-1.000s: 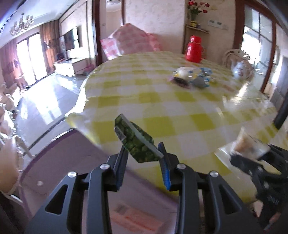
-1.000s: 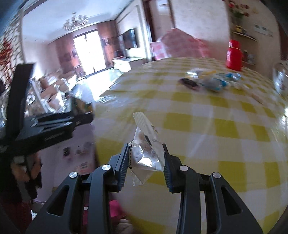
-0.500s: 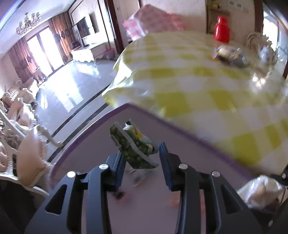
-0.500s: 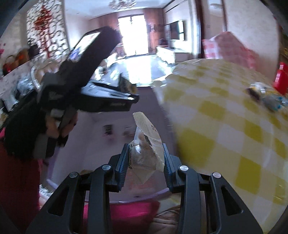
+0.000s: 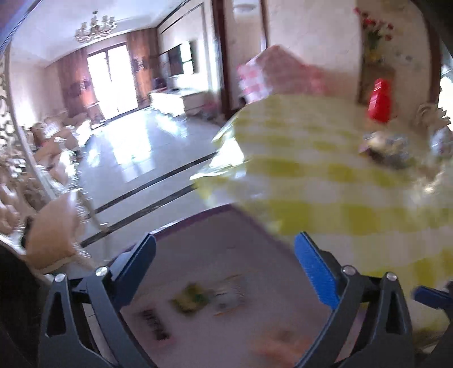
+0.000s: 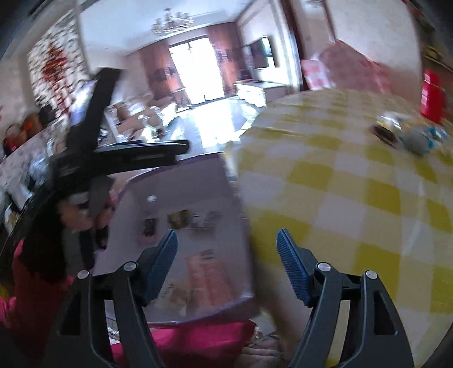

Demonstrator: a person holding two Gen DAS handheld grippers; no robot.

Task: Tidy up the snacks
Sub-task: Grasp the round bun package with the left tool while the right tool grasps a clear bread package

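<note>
1. Snack packets lie loose inside a purple bin (image 5: 254, 229) that sits just beside the near-left edge of the counter (image 5: 339, 175). They are a green-yellow packet (image 5: 192, 298), a clear whitish packet (image 5: 229, 294), a dark packet (image 5: 154, 322) and an orange-pink packet (image 6: 208, 273).
2. All of them are blurred, so labels are unreadable.
3. More snacks sit in a small pile (image 6: 407, 134) far right on the counter, well apart from the bin.
4. The left hand-held gripper (image 5: 225, 261) is over the bin; its jaws have just been opening and now stand spread wide, with nothing between the blue pads. The packets lie below, clear of them.
5. The right hand-held gripper (image 6: 226, 260) is over the bin's right rim where it meets the counter edge. Its jaws have just been opening, the gap is wide and it grips nothing.
6. In the right wrist view the left hand-held gripper shows as a black frame at left, held by a hand (image 6: 99, 203) with a pink sleeve (image 6: 34, 286) below.
7. The counter has a yellow-and-white check cloth. A red flask (image 5: 379, 100) stands at the far right, with a pale teapot (image 5: 437, 133) right of it.
8. Beyond are a shiny tiled floor (image 5: 147, 153), a bright window and a chandelier (image 5: 94, 27).
</note>
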